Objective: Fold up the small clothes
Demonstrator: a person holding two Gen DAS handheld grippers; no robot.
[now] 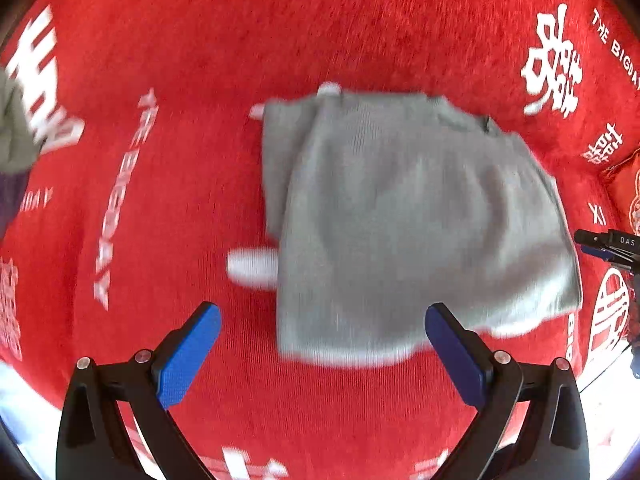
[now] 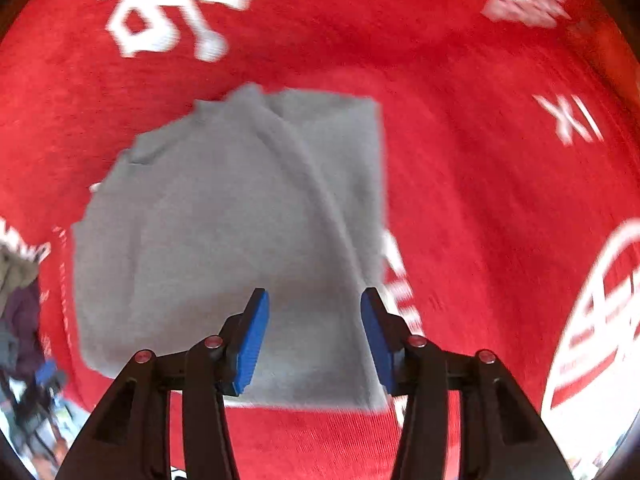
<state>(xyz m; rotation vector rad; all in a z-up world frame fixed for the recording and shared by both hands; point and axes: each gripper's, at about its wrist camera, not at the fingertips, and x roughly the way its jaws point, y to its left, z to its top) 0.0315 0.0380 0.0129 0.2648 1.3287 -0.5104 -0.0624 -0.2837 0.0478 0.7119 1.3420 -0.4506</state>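
Observation:
A small grey garment [image 1: 400, 208], folded into a rough rectangle, lies flat on a red cloth [image 1: 200, 60] printed with white characters. My left gripper [image 1: 323, 312] hangs above the garment's near edge, jaws wide apart and empty; its left pad is over bare red cloth. In the right wrist view the same grey garment [image 2: 240, 240] fills the middle. My right gripper [image 2: 314, 294] hovers over the garment's near right part, open, with nothing between its blue pads [image 2: 252, 340]. Both views are motion-blurred.
A heap of other clothes [image 1: 16, 132] lies at the left edge, seen also as dark and olive fabric [image 2: 18, 300]. A red cushion [image 1: 624, 184] sits at the right. White patches [image 1: 252, 266] show beside the garment's left edge.

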